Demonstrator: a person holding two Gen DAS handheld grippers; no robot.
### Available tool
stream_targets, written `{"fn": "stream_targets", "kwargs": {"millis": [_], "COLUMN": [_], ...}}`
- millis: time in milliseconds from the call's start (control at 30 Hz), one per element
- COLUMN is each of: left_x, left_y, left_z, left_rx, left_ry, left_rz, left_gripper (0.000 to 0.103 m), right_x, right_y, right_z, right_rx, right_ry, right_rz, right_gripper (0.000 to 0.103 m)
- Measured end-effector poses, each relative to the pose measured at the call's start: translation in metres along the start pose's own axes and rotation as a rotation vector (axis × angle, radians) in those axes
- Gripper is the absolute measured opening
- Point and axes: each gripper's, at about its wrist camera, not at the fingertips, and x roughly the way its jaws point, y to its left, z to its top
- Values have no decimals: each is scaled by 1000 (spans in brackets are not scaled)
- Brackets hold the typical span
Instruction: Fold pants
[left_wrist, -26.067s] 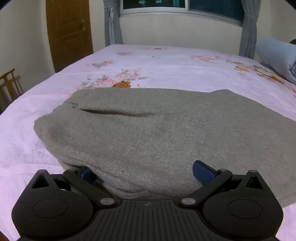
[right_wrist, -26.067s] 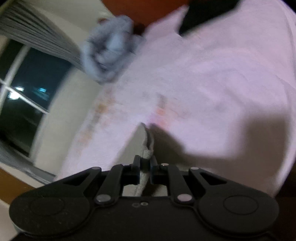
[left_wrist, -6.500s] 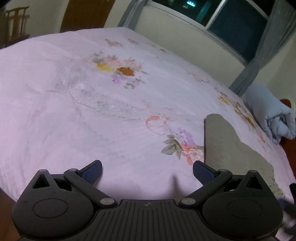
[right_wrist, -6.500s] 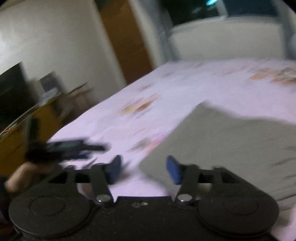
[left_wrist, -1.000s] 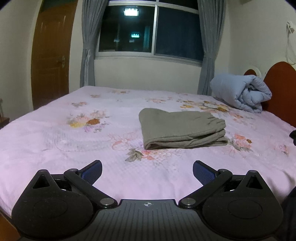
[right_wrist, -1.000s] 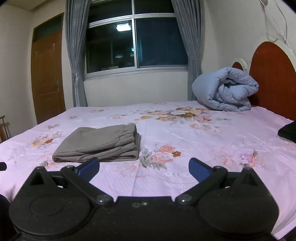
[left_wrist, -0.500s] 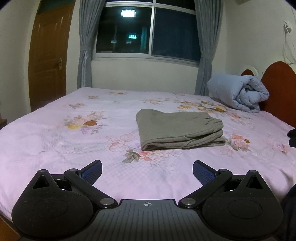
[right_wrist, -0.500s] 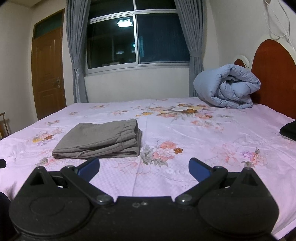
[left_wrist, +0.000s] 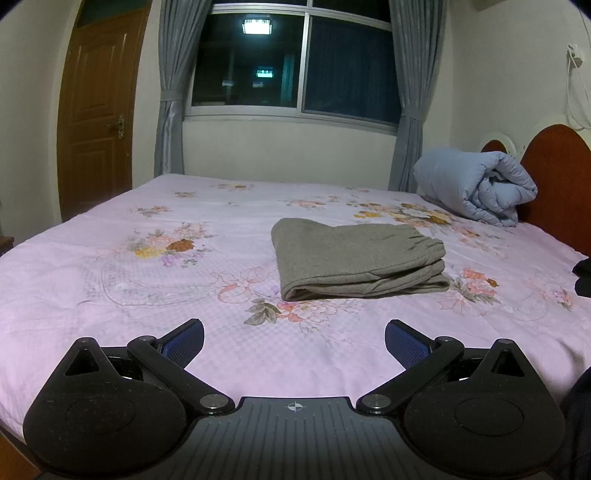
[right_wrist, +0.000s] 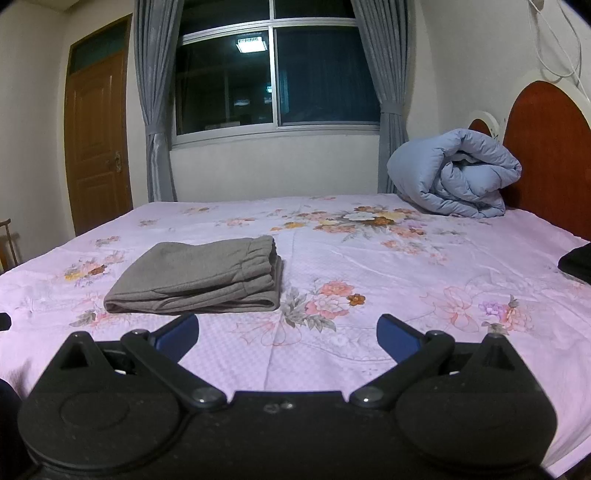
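Note:
The grey pants (left_wrist: 354, 256) lie folded into a compact stack on the pink floral bed sheet (left_wrist: 110, 280). In the right wrist view the same stack (right_wrist: 199, 280) sits left of centre, waistband to the right. My left gripper (left_wrist: 293, 341) is open and empty, held back near the bed's front edge, well short of the pants. My right gripper (right_wrist: 286, 338) is open and empty too, held back from the pants, which lie ahead and to its left.
A rolled blue quilt (left_wrist: 476, 188) lies at the far right by the red headboard (left_wrist: 557, 177). A dark item (right_wrist: 576, 264) lies at the bed's right edge. A window with grey curtains (left_wrist: 295, 62) and a wooden door (left_wrist: 96, 110) stand behind the bed.
Both grippers stay open and back from the bed. The views shift only slightly; the pants have not moved.

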Motion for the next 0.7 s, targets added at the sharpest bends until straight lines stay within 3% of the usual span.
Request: {"fn": "stream_targets", "kwargs": {"millis": [700], "left_x": [-1], "left_y": [-2], "left_z": [1], "left_rx": [1], "left_ry": [0], "left_rz": [-3], "left_gripper": [103], "right_x": [0], "right_y": [-2], "right_z": [0], "right_rx": [-6], "right_ry": [2], "right_rz": [2], "right_gripper": [97]}}
